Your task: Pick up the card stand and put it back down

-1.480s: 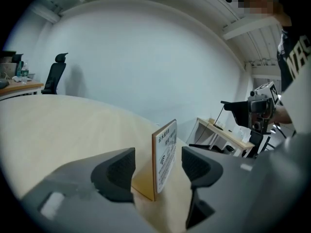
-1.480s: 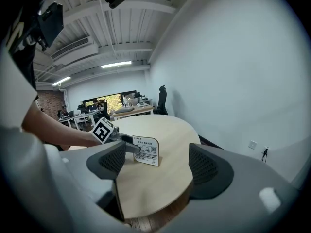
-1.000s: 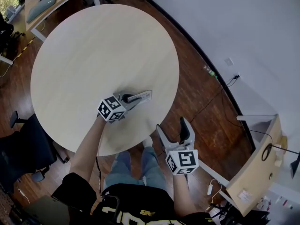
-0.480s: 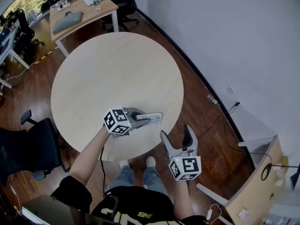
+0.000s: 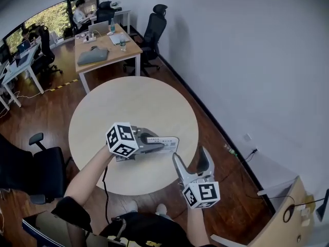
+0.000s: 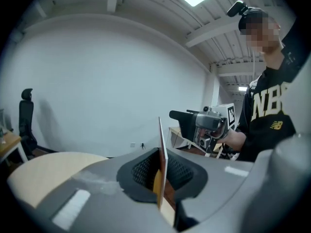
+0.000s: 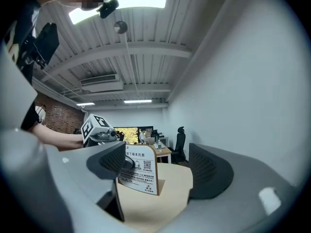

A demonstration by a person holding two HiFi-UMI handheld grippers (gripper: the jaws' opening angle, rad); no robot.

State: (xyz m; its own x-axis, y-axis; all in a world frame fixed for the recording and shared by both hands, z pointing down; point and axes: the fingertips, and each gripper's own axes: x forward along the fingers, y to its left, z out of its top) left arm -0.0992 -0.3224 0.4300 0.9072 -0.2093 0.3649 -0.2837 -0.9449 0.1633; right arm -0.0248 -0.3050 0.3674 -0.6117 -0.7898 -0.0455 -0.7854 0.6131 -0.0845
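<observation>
Pinching the card stand (image 5: 167, 144) in the left gripper (image 5: 154, 140) right now, squeezing both pads (image 6: 141, 171) tight onto the thin panel. Getting it dead edge-on in the left gripper view, sticking straight up out of the closed jaws like a blade. Holding it up over the near right part of the round table (image 5: 128, 102), apparently hanging clear of the pale wood top rather than sitting on it. Gripping it from the side, going by the head view, with the marker cube (image 5: 122, 140) facing the camera.

Holding the right gripper (image 5: 191, 159) spread wide and totally empty, hovering just past the table's near edge, above the dark wood floor (image 5: 231, 199). Pointing it roughly at the stand, so catching the white printed face with a QR code and a tan edge through the gap in the right gripper view, sitting well beyond the pads and touching neither. Also spotting the left gripper's cube there, just behind the stand to the left.

Seeing plain office stuff in the background: a rectangular desk (image 5: 105, 50) beyond the table, a black office chair (image 5: 154, 30) next to it by the white wall (image 5: 247, 60), another black chair (image 5: 31, 169) near the table's left side, and a person (image 5: 79, 12) sitting way back by the window (image 5: 51, 17).
</observation>
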